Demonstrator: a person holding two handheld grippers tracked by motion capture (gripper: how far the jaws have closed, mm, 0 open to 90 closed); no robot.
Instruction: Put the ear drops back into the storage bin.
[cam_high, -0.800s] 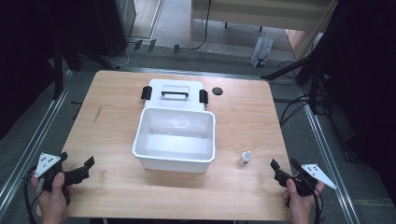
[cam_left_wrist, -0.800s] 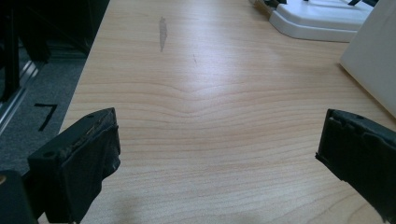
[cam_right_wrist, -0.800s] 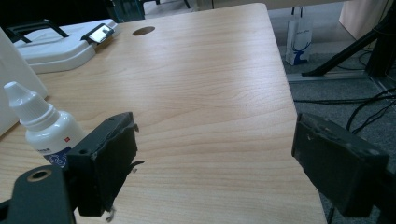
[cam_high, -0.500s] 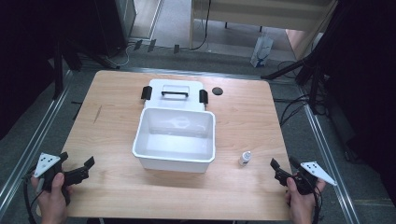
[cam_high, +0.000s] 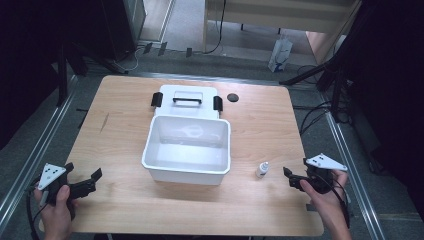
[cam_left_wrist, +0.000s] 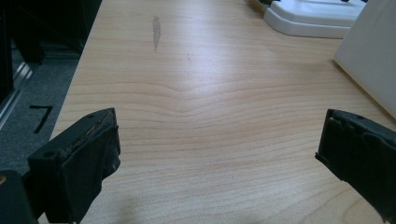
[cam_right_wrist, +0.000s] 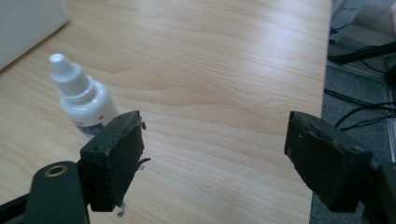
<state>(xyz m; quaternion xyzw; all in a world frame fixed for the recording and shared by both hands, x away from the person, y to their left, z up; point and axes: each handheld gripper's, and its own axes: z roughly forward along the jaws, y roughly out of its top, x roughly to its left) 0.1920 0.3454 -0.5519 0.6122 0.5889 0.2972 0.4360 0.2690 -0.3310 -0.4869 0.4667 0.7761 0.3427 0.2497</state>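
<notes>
A: Where are your tools relative to the white bin (cam_high: 187, 150)?

B: Your left tool (cam_high: 82, 180) sits near the front edge of the surface (cam_high: 260, 120), well to the left of the bin, jaws spread wide over bare wood. Your right tool (cam_high: 295, 178) is to the right of the bin, also near the front edge, jaws wide and holding nothing.

A: And the small things?

B: A small white dropper bottle (cam_high: 262, 169) stands upright just right of the bin's front corner, between the bin and your right tool. The bin's lid (cam_high: 186, 95), with its black handle (cam_high: 187, 100) and clips, lies flat right behind the bin. A small black disc (cam_high: 232, 97) lies beside the lid, right of it.
</notes>
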